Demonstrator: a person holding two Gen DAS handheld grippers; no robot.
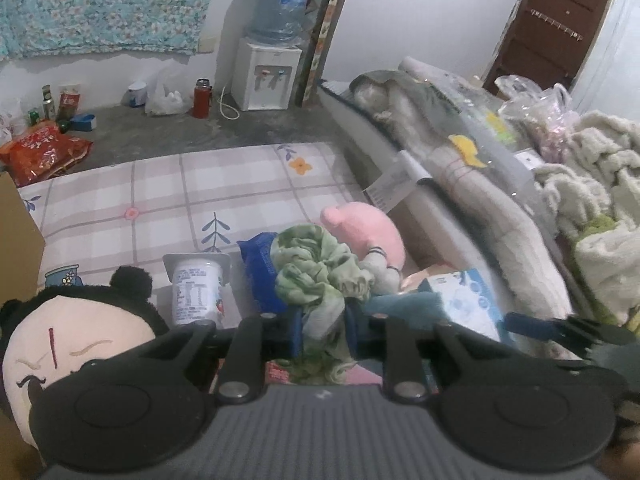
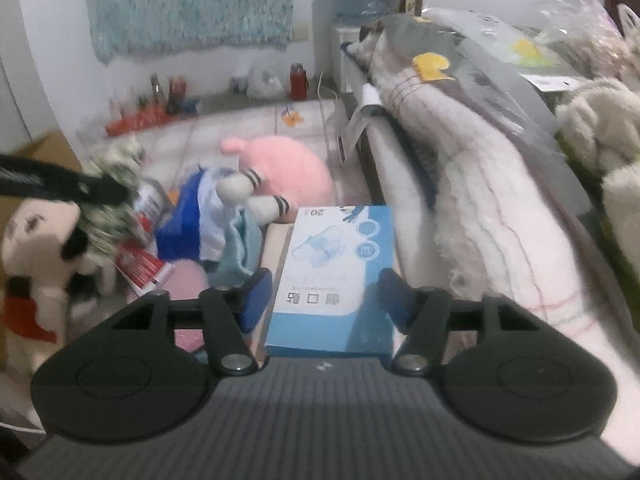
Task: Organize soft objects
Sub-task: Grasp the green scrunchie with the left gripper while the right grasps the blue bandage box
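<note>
In the left wrist view my left gripper (image 1: 323,330) is shut on a crumpled green cloth (image 1: 320,272) and holds it above the pile on the checked sheet (image 1: 160,192). A black-haired doll head (image 1: 72,348) lies at the left, a pink plush (image 1: 366,230) behind the cloth. In the right wrist view my right gripper (image 2: 326,300) is open, its blue pads on either side of a light-blue box (image 2: 332,276). I cannot tell if the pads touch it. The left gripper with the green cloth (image 2: 108,196) shows blurred at the left. The pink plush (image 2: 288,168) and a blue-and-white doll (image 2: 208,216) lie ahead.
A yogurt cup (image 1: 196,296) and a blue packet (image 1: 258,268) lie by the cloth. A bed edge with folded blankets (image 2: 480,200) runs along the right. A water dispenser (image 1: 268,72), bottles and a red bag (image 1: 44,152) stand on the floor beyond the sheet.
</note>
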